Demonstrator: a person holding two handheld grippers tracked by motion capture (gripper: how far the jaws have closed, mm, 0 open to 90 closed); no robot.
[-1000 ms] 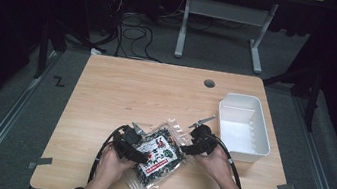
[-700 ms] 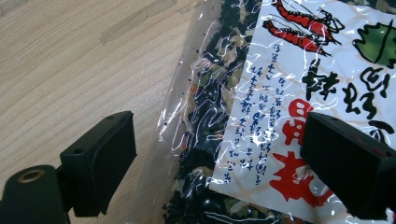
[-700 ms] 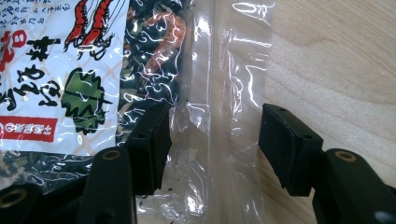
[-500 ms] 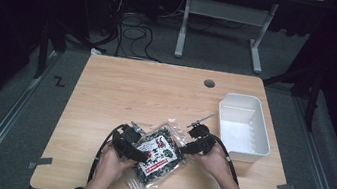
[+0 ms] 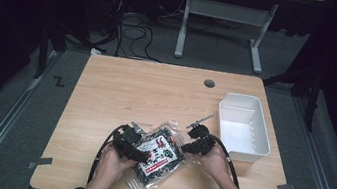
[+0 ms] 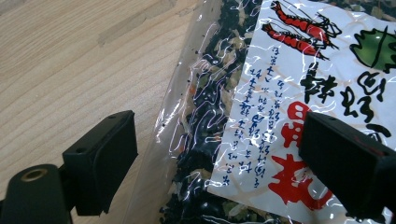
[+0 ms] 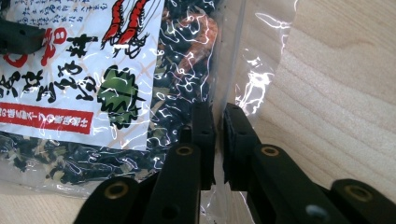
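Note:
A clear bag [image 5: 160, 151] of dark dried seaweed mix with a white label showing red shrimps lies flat near the table's front edge. My left gripper [image 5: 140, 153] sits at the bag's left side. In the left gripper view the gripper [image 6: 219, 140] is open with the bag [image 6: 261, 93] between the wide-set jaws, which have just been closing slightly; the pads do not press on it. My right gripper [image 5: 188, 148] is at the bag's right side. Its jaws have just been closing, and the gripper [image 7: 217, 116] is shut on the clear edge of the bag [image 7: 93, 70].
A white plastic bin [image 5: 248, 97] stands at the right of the wooden table [image 5: 146, 91], close behind my right hand. A cable hole [image 5: 209, 83] is near the table's far edge. Cables trail from both grippers toward the front edge.
Both hands and the bag keep their places. The right gripper's jaws have drawn together at the bag's right edge.

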